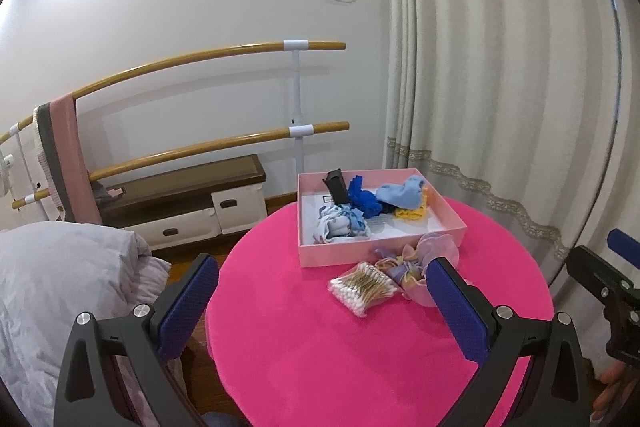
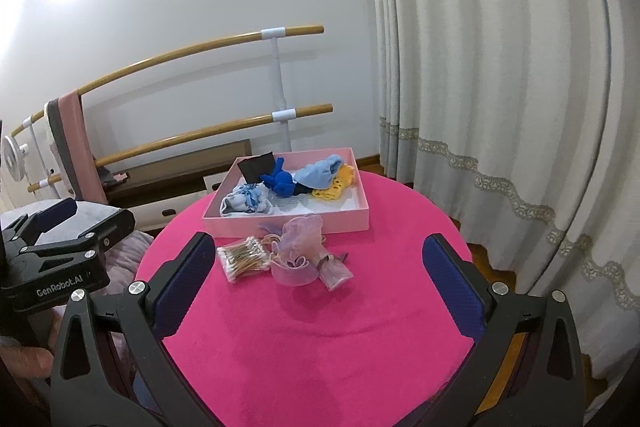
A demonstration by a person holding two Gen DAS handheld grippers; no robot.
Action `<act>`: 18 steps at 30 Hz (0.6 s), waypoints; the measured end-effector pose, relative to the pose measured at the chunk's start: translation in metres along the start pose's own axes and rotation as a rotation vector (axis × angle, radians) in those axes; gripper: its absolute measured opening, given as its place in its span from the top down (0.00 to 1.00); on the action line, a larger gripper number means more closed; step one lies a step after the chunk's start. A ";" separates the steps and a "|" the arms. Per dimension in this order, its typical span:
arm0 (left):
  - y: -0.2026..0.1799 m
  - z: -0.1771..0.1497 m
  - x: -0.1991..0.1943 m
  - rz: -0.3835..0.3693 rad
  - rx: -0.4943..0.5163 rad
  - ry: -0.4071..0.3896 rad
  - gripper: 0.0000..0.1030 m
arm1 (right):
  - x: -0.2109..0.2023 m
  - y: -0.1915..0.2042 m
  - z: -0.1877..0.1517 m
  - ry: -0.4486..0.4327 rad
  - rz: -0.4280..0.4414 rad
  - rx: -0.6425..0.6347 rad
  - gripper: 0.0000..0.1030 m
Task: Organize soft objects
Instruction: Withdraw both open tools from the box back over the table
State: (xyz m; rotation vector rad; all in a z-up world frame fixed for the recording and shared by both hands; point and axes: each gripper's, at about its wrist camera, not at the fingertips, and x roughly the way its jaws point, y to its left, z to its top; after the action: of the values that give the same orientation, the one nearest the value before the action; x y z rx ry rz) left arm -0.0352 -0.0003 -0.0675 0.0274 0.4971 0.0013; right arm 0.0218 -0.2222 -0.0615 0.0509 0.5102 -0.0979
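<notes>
Left wrist view: the left gripper point(image 1: 322, 279) hangs over the near edge of a round table point(image 1: 304, 347) draped in hot pink, its two blue-padded fingers point(image 1: 456, 311) spread wide apart and holding nothing. At the far side of the table sits one shallow pink box point(image 1: 380, 245) with a printed white sheet on its floor; the print is too small to read. Inside lie a black item point(image 1: 338, 185), a royal-blue cloth point(image 1: 362, 201), a light-blue cloth point(image 1: 402, 193), a yellow knit piece point(image 1: 412, 213) and a pale patterned bundle point(image 1: 342, 227). Just in front of the box rest one clear packet of cotton swabs point(image 1: 362, 287) and a heap of sheer pink and lilac fabric pieces point(image 1: 416, 261), touching one another. The right gripper point(image 1: 604, 279) enters at the right edge; whether it is apart or together cannot be told here. Two wooden rails point(image 1: 224, 143) cross the white wall behind, beside a cream curtain point(image 1: 500, 67).

Right wrist view: the right gripper point(image 2: 320, 259) also stands wide apart and empty above the pink cloth, the swab packet point(image 2: 244, 257) and sheer fabric heap point(image 2: 304, 251) lying between its fingers and the box point(image 2: 288, 223). At left, the other gripper's black body reads "GenRobot.AI" point(image 2: 60, 281). A pink cloth point(image 2: 78, 143) hangs over the rails.
</notes>
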 end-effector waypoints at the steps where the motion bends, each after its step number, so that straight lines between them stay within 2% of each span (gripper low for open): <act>1: 0.000 -0.002 -0.002 0.002 -0.002 0.000 0.00 | 0.000 0.001 0.000 -0.002 0.002 -0.001 0.00; 18: 0.004 -0.009 -0.010 0.012 -0.011 -0.013 0.00 | -0.005 0.002 0.000 -0.009 -0.006 -0.004 0.00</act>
State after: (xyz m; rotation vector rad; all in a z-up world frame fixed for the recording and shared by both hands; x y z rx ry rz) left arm -0.0484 0.0038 -0.0700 0.0192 0.4839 0.0158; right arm 0.0181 -0.2197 -0.0594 0.0445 0.5012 -0.1029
